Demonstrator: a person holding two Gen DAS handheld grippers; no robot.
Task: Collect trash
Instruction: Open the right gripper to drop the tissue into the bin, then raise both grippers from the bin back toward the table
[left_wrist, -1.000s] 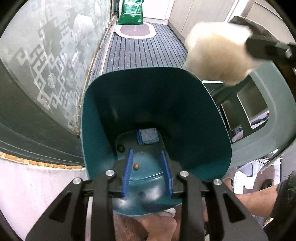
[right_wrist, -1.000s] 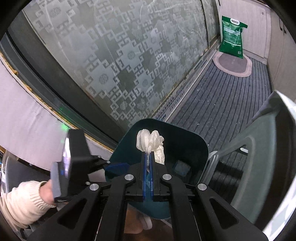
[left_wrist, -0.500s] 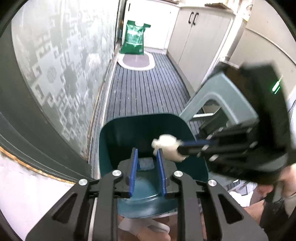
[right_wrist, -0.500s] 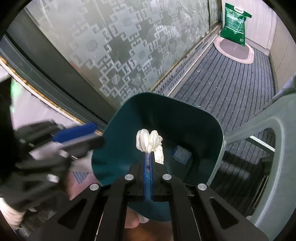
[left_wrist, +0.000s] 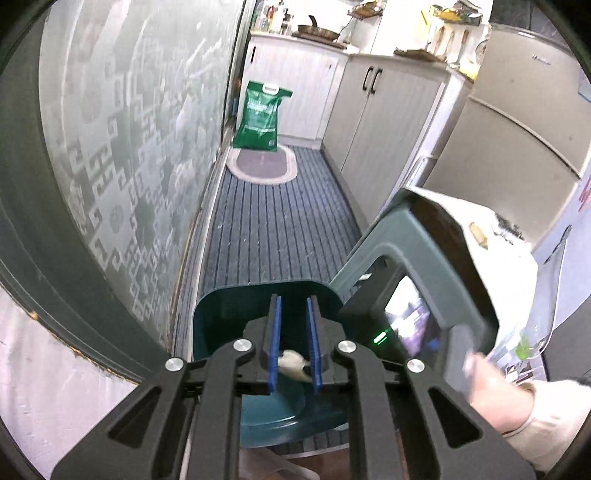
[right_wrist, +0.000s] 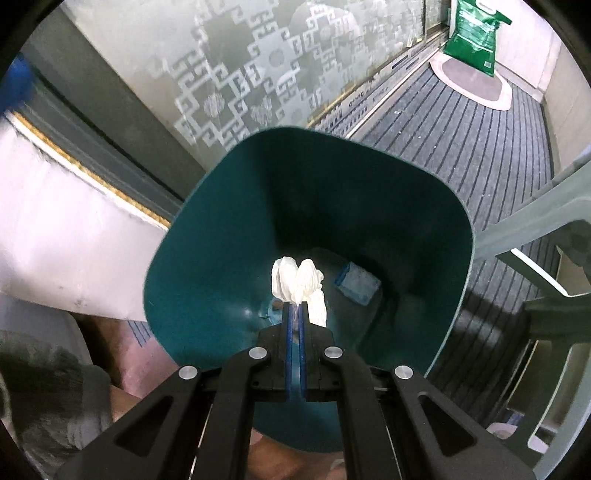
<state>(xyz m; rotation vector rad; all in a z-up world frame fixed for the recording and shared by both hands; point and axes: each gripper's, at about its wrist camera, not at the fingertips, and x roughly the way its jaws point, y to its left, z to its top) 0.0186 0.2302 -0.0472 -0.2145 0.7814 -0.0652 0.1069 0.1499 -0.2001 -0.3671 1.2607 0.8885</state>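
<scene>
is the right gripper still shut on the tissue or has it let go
Shut: the right gripper pinches the crumpled tissue down inside the teal bin.

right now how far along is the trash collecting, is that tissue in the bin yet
Partly done. A blue-white wrapper already lies at the bottom of the teal bin. In hand: the right gripper is shut on the crumpled white tissue, held inside the bin's mouth above the bottom. The left gripper is open and holds nothing. Left: open the right jaws so the tissue drops in. No other trash is clearly visible in either view.

Striped floor mat (left_wrist: 273, 225) under teal bin (right_wrist: 221, 258)
</scene>
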